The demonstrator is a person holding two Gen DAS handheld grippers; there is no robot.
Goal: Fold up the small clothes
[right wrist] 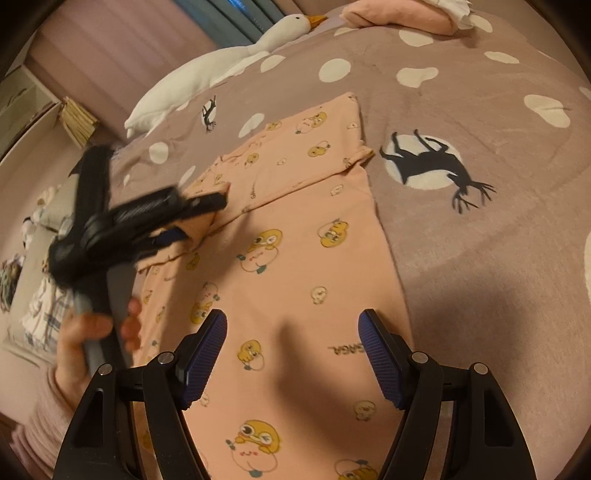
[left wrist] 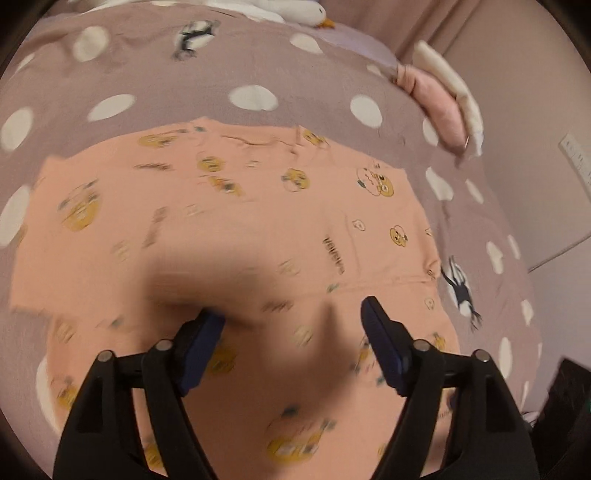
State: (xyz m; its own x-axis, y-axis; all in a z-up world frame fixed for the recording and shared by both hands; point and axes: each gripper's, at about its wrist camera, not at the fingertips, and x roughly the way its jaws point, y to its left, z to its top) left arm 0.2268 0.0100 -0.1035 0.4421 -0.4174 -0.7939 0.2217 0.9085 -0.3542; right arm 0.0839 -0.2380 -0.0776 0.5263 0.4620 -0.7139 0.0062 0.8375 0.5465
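Nearest in the right wrist view: right tongs [right wrist: 291, 354] wide open, nothing between the blue pads [right wrist: 207, 350], poised above the near end of a peach garment [right wrist: 295, 258] printed with yellow cartoon figures. Spread flat on a bed, on a mauve bedspread [right wrist: 480, 258] with white spots and black reindeer silhouettes; sleeve portion folded across the upper body, visible as a diagonal hem line.

To the left, a hand [right wrist: 92, 332] in a pink ribbed sleeve [right wrist: 40, 413], wrapped around the grip of the left tongs [right wrist: 199, 218]. Blurred there, fingers reaching over the garment's left edge, where a small fold of cloth stands bunched beside them. Cannot tell from this view whether cloth touches the tips.

In the left wrist view: left tongs [left wrist: 291, 325] well apart, nothing pinched between the pads [left wrist: 380, 343], hanging over the same peach garment [left wrist: 258, 206], much of it smeared by motion blur. Shadow falling across the cloth just ahead of the fingers.

Farther off: a folded pink cloth [right wrist: 399, 14] with a white piece [right wrist: 454, 11] on top, lying near the far edge of the bed. A white plush goose [right wrist: 229, 62] with an orange beak stretched along the far left side. Beyond, pink curtains [right wrist: 110, 48] and a pale wall [left wrist: 517, 129].
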